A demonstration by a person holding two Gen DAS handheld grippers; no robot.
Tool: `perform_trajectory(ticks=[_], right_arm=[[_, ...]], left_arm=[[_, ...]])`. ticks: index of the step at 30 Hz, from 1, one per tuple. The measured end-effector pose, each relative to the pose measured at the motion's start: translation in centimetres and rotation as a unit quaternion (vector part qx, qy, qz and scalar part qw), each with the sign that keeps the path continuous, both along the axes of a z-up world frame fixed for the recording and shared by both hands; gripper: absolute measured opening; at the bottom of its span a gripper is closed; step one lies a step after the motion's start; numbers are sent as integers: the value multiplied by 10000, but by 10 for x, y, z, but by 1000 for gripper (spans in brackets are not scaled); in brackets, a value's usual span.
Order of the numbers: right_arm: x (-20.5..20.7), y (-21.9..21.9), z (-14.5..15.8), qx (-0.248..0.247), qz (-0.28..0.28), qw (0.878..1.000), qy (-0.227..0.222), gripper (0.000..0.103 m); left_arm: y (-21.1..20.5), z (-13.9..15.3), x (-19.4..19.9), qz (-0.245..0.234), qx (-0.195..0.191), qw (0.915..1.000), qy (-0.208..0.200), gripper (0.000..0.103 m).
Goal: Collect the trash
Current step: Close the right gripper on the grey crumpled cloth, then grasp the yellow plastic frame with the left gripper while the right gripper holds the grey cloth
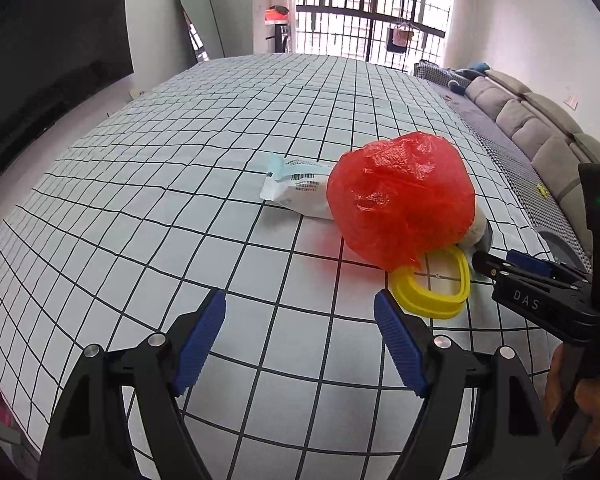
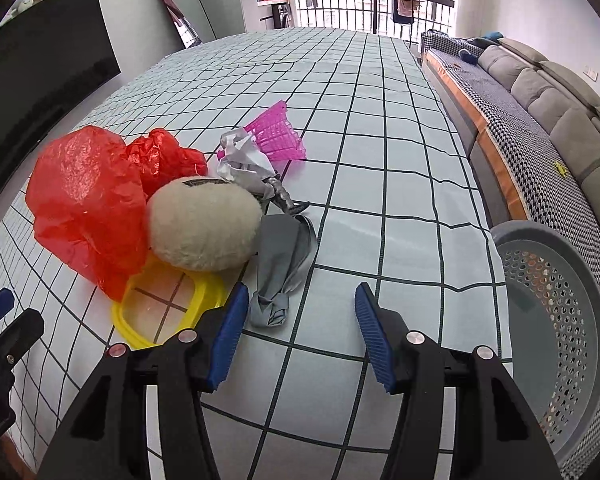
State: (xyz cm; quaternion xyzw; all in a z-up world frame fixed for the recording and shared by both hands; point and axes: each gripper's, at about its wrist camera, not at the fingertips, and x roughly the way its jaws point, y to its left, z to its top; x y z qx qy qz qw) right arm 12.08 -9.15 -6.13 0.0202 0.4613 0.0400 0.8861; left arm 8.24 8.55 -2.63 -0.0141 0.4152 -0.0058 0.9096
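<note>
A pile of trash lies on the checked tablecloth: a crumpled red plastic bag, a fuzzy beige ball, a yellow plastic ring, a grey crumpled wrapper, white paper and a pink mesh piece. A white packet lies left of the red bag. My left gripper is open over bare cloth, short of the ring. My right gripper is open, empty, just in front of the grey wrapper.
A grey perforated basket stands at the table's right edge. A grey sofa runs along the right wall, a dark screen and a mirror on the left. A hand holds the right gripper's body.
</note>
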Motion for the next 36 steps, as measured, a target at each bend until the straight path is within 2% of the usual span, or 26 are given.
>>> perform_trajectory(ticks=[3, 5, 9, 16, 28, 36], right_arm=[[2, -1, -1, -70, 6, 10000, -23, 49], [3, 2, -1, -123, 34, 9999, -43, 41], [3, 2, 0, -117, 134, 9998, -60, 18], [-8, -8, 4, 64, 145, 9997, -176, 18], [-51, -59, 12, 427, -170, 9985, -311, 18], [-69, -86, 11, 623, -323, 9970, -340, 18]], left_arm=[[-2, -1, 1, -8, -17, 10000, 16, 75], [-3, -2, 1, -23, -24, 10000, 40, 75], [-8, -4, 2, -57, -72, 9999, 87, 75], [-26, -9, 4, -187, -124, 9995, 202, 77], [-73, -22, 12, -546, -135, 9974, 450, 80], [-95, -35, 27, -566, 3, 9966, 594, 80]])
